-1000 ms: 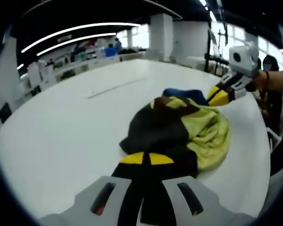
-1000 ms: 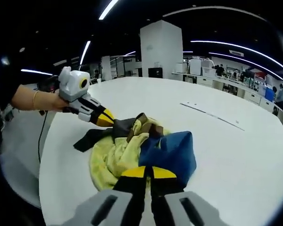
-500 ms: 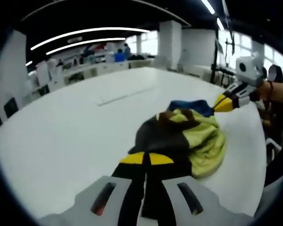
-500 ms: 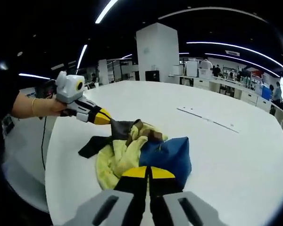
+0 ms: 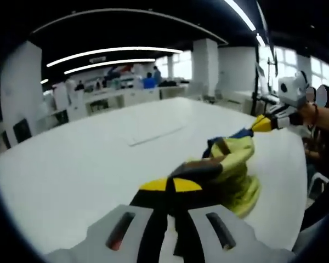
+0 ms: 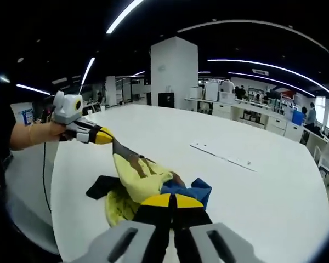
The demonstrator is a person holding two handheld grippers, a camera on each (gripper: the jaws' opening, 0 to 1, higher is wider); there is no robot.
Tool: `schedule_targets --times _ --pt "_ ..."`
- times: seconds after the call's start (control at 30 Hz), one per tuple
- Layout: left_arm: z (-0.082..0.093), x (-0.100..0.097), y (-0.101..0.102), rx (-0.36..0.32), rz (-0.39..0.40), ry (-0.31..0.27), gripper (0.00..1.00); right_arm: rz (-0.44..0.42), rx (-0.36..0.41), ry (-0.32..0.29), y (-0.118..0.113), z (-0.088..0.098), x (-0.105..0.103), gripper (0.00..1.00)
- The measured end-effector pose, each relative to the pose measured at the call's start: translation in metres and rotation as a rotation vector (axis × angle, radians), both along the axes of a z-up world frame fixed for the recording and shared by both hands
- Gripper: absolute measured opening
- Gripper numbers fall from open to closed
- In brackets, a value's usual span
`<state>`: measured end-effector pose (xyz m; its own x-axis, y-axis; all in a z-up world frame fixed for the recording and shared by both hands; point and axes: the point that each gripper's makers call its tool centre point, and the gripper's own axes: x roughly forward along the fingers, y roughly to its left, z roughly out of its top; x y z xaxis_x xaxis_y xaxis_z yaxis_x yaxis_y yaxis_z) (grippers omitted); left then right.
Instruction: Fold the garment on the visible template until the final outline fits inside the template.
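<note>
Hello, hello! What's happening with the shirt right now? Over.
Both grippers, left and right, shut on garment. Garment stretched between them, partly off the table. Nothing in the way.

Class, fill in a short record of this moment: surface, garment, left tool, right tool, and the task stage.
surface: white table
garment: yellow, black and blue garment, bunched, partly lifted off the table
left tool: shut on the garment's dark part
right tool: shut on the garment's blue part
task stage: garment not yet spread or folded
</note>
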<state>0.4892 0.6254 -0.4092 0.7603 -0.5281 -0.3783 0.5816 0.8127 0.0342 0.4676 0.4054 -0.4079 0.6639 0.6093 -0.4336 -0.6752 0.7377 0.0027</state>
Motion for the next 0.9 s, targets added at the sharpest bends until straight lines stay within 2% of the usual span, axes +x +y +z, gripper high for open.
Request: schedule_targets --times 0.13,0.3,0.47,0.57,0.67,0.77,0.9 --pt "0.020 0.008 0.004 -0.017 0.033 -0.047 0.00 -0.028 -0.009 -0.030 -0.009 0.012 0.008 0.00" --pt "0.043 0.022 0.008 -0.056 0.079 -0.102 0.00 -0.112 0.034 -0.039 -0.027 0.026 0.024 0.00" --pt "0.051 0.044 0.008 -0.091 0.118 -0.121 0.00 -0.179 0.074 -0.050 -0.041 0.035 0.047 0.00" --pt "0.050 0.056 0.007 -0.091 0.136 -0.127 0.00 -0.215 0.094 -0.051 -0.048 0.037 0.063 0.00" --pt "0.040 0.073 0.005 -0.101 0.160 -0.108 0.00 -0.251 0.103 -0.049 -0.054 0.033 0.082 0.00" --pt "0.027 0.089 0.006 -0.110 0.183 -0.082 0.00 -0.291 0.099 -0.032 -0.061 0.022 0.101 0.00" --pt "0.006 0.111 0.007 -0.091 0.211 -0.048 0.00 -0.339 0.133 0.011 -0.065 0.003 0.125 0.00"
